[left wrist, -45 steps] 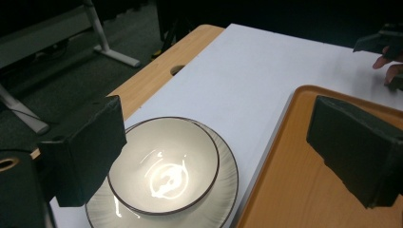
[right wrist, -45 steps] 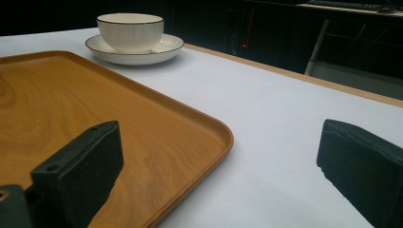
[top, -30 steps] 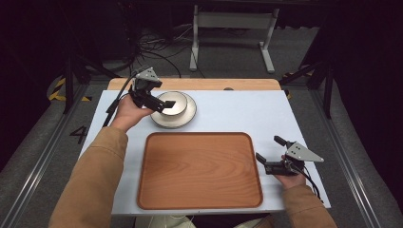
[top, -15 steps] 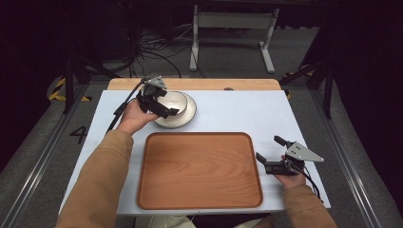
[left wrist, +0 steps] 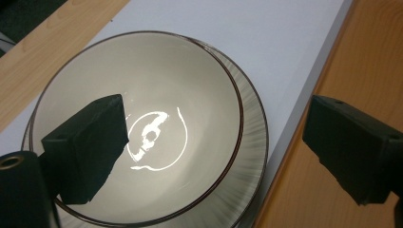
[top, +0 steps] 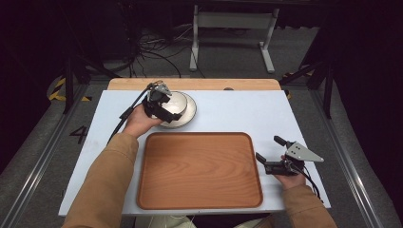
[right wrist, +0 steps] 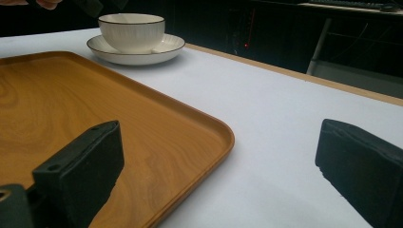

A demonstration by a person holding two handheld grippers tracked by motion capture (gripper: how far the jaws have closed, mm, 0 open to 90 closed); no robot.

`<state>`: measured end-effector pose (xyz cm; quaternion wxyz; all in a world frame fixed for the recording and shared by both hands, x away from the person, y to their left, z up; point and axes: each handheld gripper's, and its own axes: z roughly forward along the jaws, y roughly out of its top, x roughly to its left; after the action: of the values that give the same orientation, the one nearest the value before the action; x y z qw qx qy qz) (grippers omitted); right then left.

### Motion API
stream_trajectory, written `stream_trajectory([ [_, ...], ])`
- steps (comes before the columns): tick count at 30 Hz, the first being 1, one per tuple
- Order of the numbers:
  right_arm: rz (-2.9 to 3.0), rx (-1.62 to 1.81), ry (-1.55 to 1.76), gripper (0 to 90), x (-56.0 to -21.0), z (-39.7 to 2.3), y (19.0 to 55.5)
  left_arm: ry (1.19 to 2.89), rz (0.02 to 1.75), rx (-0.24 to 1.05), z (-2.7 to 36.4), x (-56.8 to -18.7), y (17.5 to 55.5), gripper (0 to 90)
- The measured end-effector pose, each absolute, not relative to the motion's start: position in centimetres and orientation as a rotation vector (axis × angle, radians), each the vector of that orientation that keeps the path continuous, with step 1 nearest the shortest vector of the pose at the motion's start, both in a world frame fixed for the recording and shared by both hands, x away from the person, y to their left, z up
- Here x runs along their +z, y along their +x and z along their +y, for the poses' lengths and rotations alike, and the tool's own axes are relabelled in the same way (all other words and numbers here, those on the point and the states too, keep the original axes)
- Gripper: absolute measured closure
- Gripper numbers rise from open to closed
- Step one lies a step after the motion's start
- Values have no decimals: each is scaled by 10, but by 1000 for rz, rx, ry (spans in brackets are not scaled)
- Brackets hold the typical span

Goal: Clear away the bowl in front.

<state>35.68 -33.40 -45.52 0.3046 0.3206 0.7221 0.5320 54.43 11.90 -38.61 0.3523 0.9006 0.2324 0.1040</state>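
Observation:
A cream bowl with a dark rim stands on a matching plate at the back left of the white table. My left gripper hangs over the bowl's near-left side. In the left gripper view one jaw dips inside the bowl and the other sits outside, past the plate. The left gripper is open, its jaws have just been closing, and the bowl's rim lies between them untouched. My right gripper rests open at the table's right, beside the wooden tray, holding nothing.
The wooden tray lies bare in the middle front of the table, its back edge close to the plate. A light wooden strip borders the table's far side. Cables and a metal stand sit on the dark floor beyond.
The left hand has sunk and shifted right, from beside the bowl to over it, with one jaw now inside the bowl. The right hand has stayed put.

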Motion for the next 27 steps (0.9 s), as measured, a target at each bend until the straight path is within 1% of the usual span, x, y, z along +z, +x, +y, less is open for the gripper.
stream_trajectory([
  [4,1913,1408,849,30,-455,-334,357,2353,628,272,116,-394,546,110],
  [8,1914,1406,850,32,-455,-334,357,2386,635,279,110,-400,546,147],
  [10,1914,1406,851,33,-455,-334,357,2405,622,284,107,-402,545,195],
  [14,1915,1406,851,34,-455,-334,357,2421,629,296,103,-404,545,252],
  [15,1915,1406,851,34,-455,-334,357,2428,629,293,102,-405,545,252],
  [22,1916,1404,850,36,-455,-334,357,2454,637,300,98,-409,545,367],
  [27,1916,1403,851,36,-455,-334,357,2507,616,318,96,-409,543,499],
])
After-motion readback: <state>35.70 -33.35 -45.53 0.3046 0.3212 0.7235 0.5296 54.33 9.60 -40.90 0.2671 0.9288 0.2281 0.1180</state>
